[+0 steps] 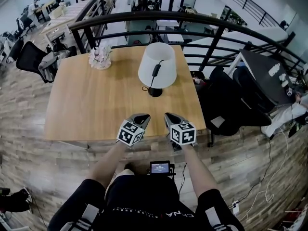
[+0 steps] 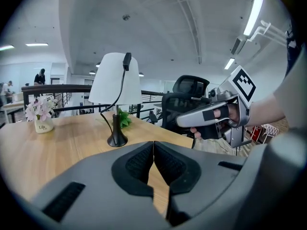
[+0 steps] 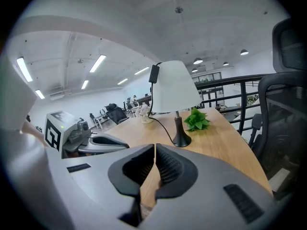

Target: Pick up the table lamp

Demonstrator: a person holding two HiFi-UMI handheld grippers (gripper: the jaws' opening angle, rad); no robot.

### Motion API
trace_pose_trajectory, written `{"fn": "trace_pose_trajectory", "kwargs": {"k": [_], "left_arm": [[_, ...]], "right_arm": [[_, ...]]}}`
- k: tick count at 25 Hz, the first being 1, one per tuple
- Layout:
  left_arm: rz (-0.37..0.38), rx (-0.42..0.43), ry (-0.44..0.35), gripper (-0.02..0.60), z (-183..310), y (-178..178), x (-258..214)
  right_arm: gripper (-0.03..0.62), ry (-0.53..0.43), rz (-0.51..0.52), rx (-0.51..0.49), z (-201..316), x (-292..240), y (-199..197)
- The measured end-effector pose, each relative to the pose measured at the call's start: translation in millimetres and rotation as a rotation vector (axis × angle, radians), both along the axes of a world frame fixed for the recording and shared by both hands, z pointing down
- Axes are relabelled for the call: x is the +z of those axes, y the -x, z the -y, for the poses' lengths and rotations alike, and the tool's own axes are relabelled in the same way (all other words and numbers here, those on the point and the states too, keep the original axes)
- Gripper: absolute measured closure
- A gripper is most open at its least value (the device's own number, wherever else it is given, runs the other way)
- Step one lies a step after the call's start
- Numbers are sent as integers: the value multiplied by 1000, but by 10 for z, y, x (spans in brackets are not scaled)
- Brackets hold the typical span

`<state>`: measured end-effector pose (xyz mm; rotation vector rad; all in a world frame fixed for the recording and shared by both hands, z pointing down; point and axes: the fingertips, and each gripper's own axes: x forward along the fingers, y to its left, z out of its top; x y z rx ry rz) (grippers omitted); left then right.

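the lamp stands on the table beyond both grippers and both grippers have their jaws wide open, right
Wrong on the jaws: they are together, not wide open. The left gripper view shows the left gripper shut and empty, the right gripper view the same for the right gripper. The lamp does stand on the table beyond both.

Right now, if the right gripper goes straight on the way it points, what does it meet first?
Probably the tabletop, since the shut right gripper tips slightly down toward it. The base of the table lamp stands just right of that line and might come next; depth is unclear.
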<state>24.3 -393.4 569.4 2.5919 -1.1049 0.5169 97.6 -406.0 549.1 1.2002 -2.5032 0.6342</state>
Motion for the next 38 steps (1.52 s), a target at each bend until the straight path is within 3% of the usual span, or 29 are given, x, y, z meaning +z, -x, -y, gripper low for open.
{"fn": "trace_pose_trajectory", "kwargs": {"k": [4, 17, 38], "left_arm": [[-13, 21, -15, 562, 128, 60, -54], [-59, 60, -37, 563, 357, 308, -157], [-51, 42, -13, 561, 479, 253, -122]], "right_arm": [[559, -8, 23, 22, 107, -33, 104], [559, -27, -60, 20, 220, -111, 444], [559, -6, -80, -2, 343, -31, 328]]}}
